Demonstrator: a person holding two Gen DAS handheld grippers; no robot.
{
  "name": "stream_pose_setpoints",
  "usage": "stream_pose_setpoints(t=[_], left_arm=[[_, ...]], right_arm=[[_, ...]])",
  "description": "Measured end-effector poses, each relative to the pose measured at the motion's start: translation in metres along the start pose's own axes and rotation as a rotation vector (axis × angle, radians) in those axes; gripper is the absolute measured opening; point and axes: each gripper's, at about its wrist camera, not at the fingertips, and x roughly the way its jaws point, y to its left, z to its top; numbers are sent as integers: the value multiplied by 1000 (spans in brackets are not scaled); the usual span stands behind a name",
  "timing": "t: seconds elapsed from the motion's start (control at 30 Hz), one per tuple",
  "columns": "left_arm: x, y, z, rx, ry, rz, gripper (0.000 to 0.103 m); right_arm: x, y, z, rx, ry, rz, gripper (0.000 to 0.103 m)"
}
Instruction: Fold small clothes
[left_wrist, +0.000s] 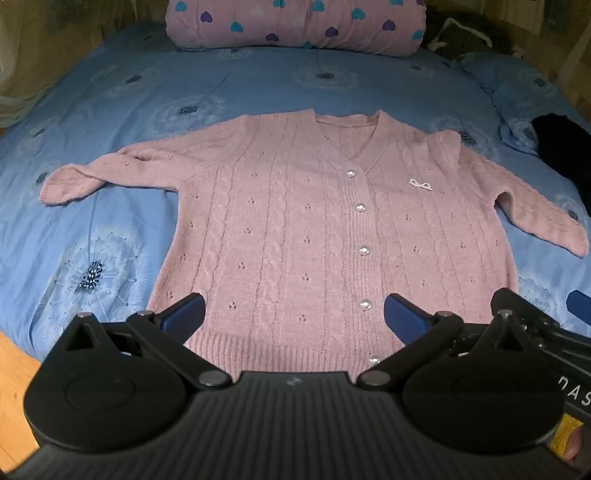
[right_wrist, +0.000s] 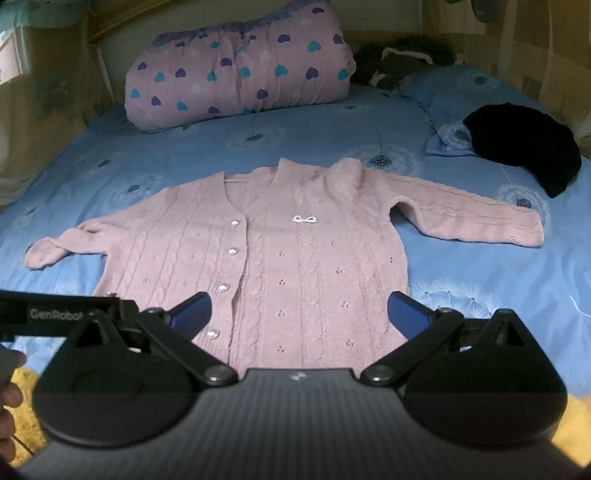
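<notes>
A small pink cable-knit cardigan (left_wrist: 317, 229) with pearl-like round buttons lies flat and face up on the blue bedsheet printed with white dandelion heads (left_wrist: 110, 96). It is buttoned down the front, its ribbed hem nearest the cameras and its V-neck pointing away. Both sleeves stretch out sideways from the body; the cuff on the picture-left side is twisted over on itself, while the other sleeve bends slightly downward. A little white bow (left_wrist: 420, 183) sits on the cardigan's chest, just beside the button band.

The left gripper (left_wrist: 294, 314), black with blue-padded fingers, hovers over the cardigan's hem with its jaws spread wide and nothing between them. The right gripper (right_wrist: 299, 313) hangs over the hem too, nearer the cardigan's picture-right edge, jaws equally wide apart and empty. Neither set of pads visibly touches the knit.

Beyond the cardigan's neckline, well apart from it, lies a rolled pink quilt with blue and purple hearts (left_wrist: 295, 26). A crumpled black garment (right_wrist: 524, 144) rests well off past the cardigan's picture-right sleeve, partly over a blue dandelion-print pillow (right_wrist: 448, 138).
</notes>
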Motion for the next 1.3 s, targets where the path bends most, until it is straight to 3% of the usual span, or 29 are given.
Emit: stream_pose_setpoints(t=[1.3], left_arm=[[-3,2,4,-14,-3,1,103]], right_arm=[[-2,-2,5,5,0,-2,103]])
